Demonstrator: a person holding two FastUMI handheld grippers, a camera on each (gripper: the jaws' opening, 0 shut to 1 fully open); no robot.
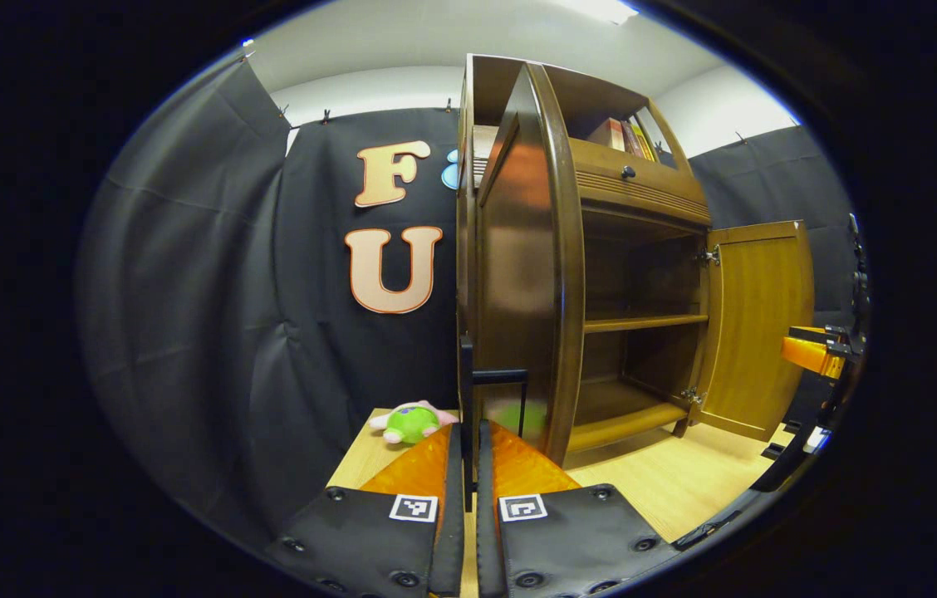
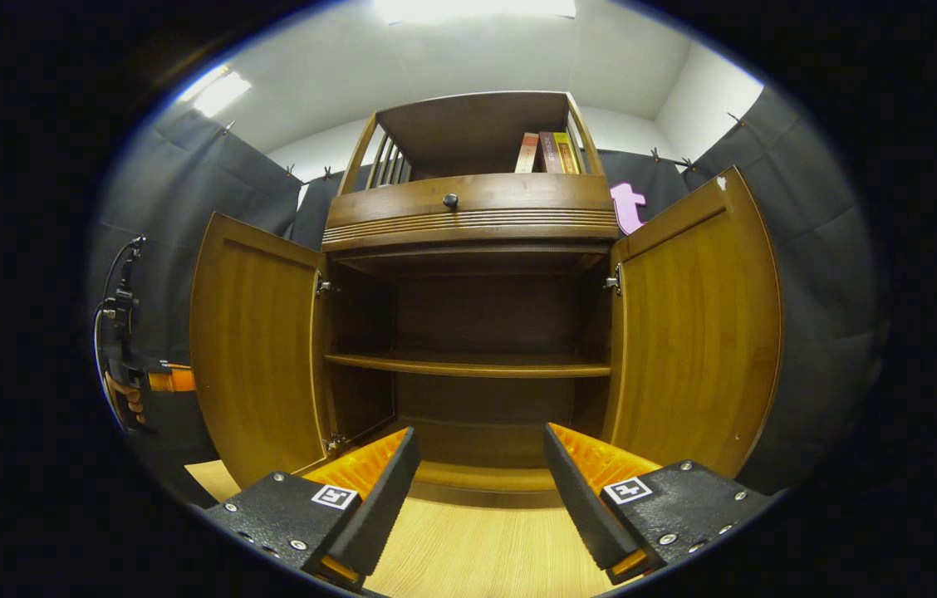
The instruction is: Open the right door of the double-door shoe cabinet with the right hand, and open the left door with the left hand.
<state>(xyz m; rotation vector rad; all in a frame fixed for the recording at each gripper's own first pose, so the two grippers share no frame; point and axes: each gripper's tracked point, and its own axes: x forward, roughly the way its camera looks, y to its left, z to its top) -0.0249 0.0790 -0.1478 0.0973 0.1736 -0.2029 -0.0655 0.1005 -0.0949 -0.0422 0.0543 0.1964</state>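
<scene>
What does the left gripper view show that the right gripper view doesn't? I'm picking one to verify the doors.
Left gripper view: left gripper shut on the left door's handle; a plush toy beside the cabinet. Right gripper view: right gripper open, facing the doors' inner faces. Both: left door and right door swung open, shelf, books, drawer knob.

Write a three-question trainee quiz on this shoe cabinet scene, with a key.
1. True or false: both cabinet doors stand open.
2. Which gripper's fingers are spread apart: left or right?
3. What lies on the floor beside the cabinet in the left gripper view?

Key:
1. True: left door and right door are swung out.
2. The right gripper; the left gripper is closed on the left door's handle.
3. A green plush toy.
</scene>
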